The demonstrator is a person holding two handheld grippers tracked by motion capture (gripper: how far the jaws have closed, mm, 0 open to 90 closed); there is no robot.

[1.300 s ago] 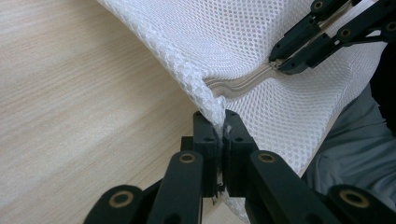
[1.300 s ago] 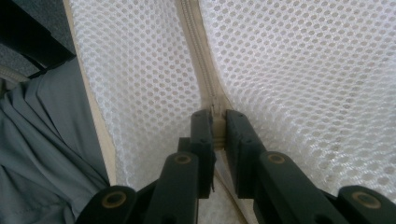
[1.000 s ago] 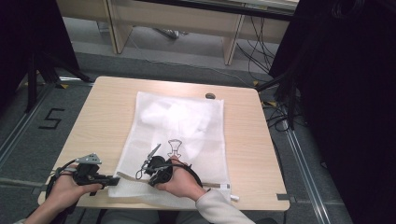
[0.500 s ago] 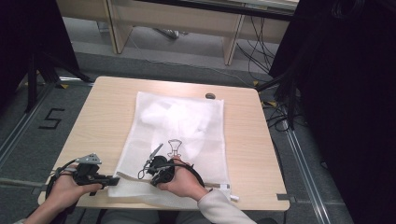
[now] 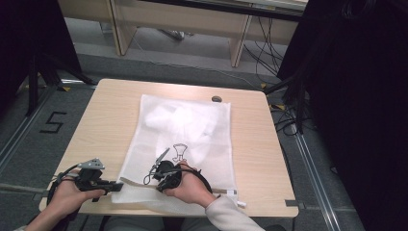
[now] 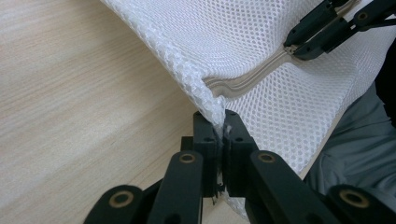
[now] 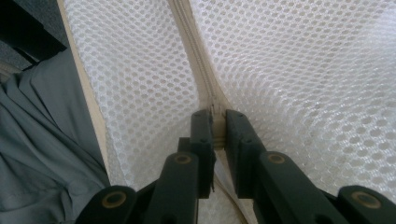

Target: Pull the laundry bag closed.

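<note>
Zipper (image 7: 205,88) was the thing everything turned on: a pale strip running along the near edge of the white mesh laundry bag (image 5: 192,130), parallel to the worktop (image 5: 106,115) front edge, i.e. left-right across the person. Bag lay flat mid-worktop, long axis running away from the person, near edge overhanging slightly twd the lap.

Left hand-held gripper (image 5: 115,186) sat at the bag's near-left corner, jaws fully closed on the mesh corner (image 6: 212,109) right where the zipper tape ended; in the left gripper view the fabric was bunched between the pads. Right hand-held gripper (image 5: 155,168) sat further along the same edge, to the right of the left one, w/ jaws closed on the zipper line; the right gripper view showed the zipper track running straight up out of the jaws. Whether it had the slider/pull itself or just the tape, couldn't tell, too tight betw the pads.

So both grips were on one line, the zipper axis. Judgement: next move would be a pull along that axis, right hand-held gripper travelling away from the left, left one acting as anchor. Right hand was nearer the zipper's free run; rest of the track lay to its right, twd the bag's near-right corner (image 5: 232,192). Pull off-axis and the mesh would prob just bunch.
</note>
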